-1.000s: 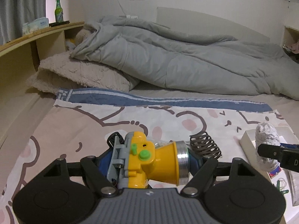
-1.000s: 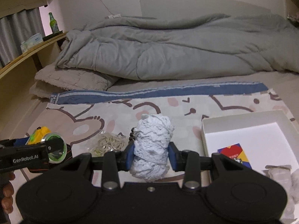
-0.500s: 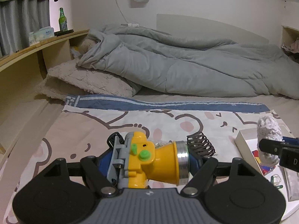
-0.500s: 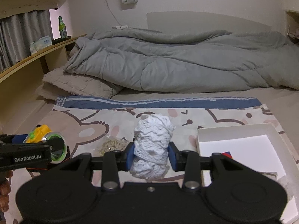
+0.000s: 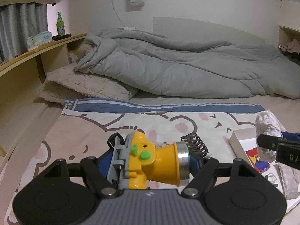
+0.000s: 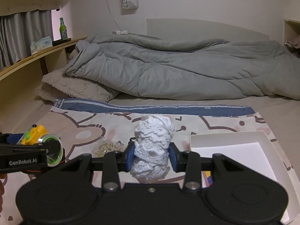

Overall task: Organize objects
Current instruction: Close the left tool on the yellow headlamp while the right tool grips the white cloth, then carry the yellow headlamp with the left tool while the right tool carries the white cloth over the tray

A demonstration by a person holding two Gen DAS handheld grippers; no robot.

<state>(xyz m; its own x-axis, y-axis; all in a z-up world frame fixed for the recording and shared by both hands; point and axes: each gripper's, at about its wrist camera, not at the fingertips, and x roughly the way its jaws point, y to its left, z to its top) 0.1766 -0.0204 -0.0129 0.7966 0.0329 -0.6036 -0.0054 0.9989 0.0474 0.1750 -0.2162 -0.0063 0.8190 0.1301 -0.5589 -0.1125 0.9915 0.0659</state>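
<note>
Headlamp (image 5: 150,161), yellow with green buttons

Both claws (image 5: 150,161) (image 6: 151,156) apparently lifted higher

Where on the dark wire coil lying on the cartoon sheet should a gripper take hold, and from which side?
Probably its middle, from above: the dark wire coil lies on its side on the cartoon sheet, rings upright, ends open to left and right. Closing on its near and far sides should pinch several rings together.
</note>
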